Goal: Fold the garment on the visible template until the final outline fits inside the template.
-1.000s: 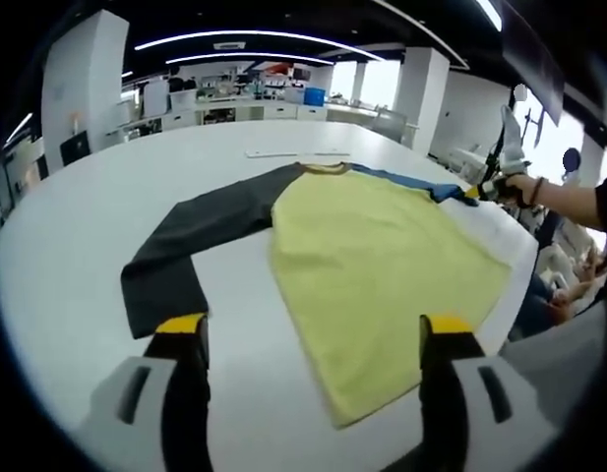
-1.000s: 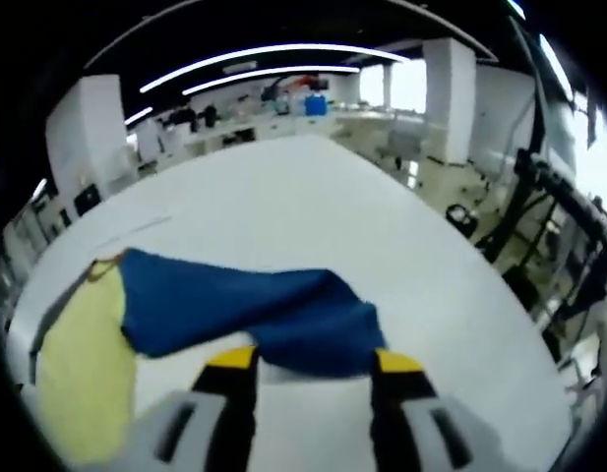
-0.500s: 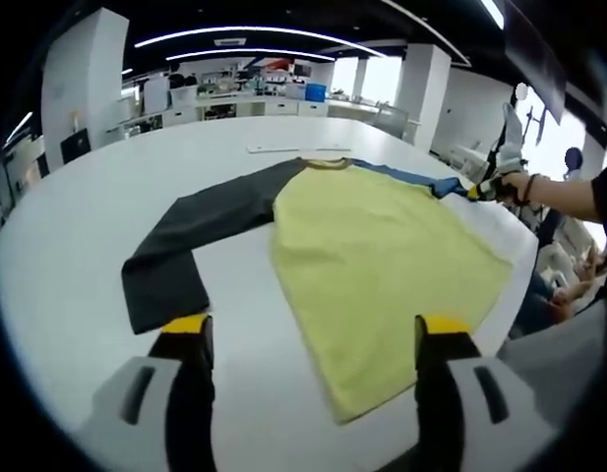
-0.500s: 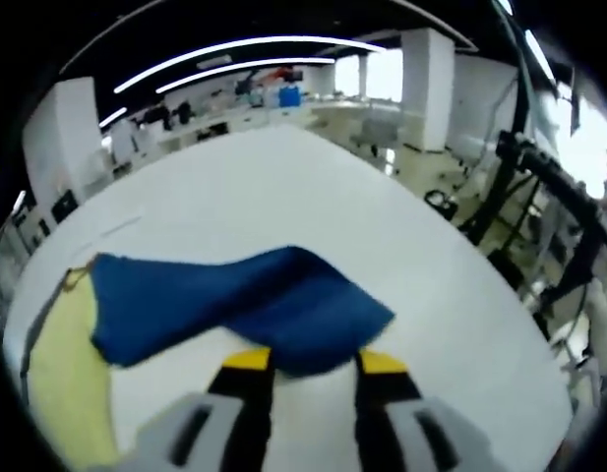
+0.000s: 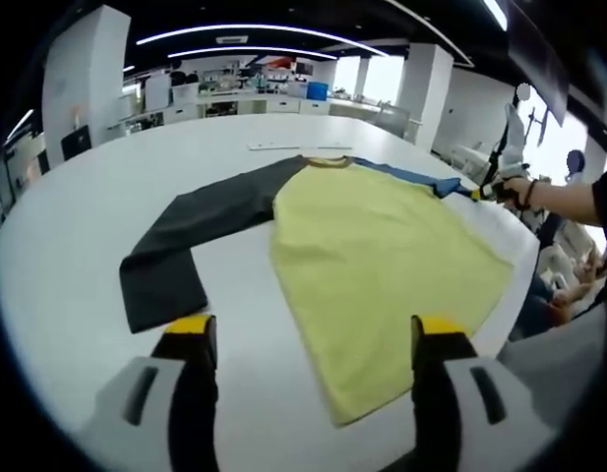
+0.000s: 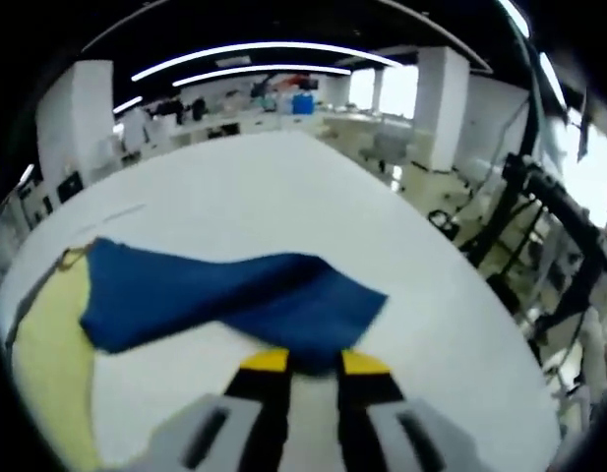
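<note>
The right tongs [image 6: 308,362] pinch the blue sleeve [image 6: 234,295] at its cuff. The left tongs [image 5: 303,329] hang open above the white tabletop [image 5: 77,226], with the garment's [image 5: 382,256] yellow body spread flat toward 12 o'clock and its dark sleeve [image 5: 185,241] toward 10 o'clock.

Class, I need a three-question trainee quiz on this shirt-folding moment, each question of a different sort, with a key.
1. True or false: the right hand-held gripper has its jaws closed on the blue sleeve.
2. Multiple choice: the left hand-held gripper is A) gripping the dark sleeve, B) open above the table, holding nothing, C) pinching the yellow body.
3. Fill in: the shirt's collar lies at the ___ end of the shirt from the left hand-held gripper.

Key: 1 true; 2 B; 3 far.
</note>
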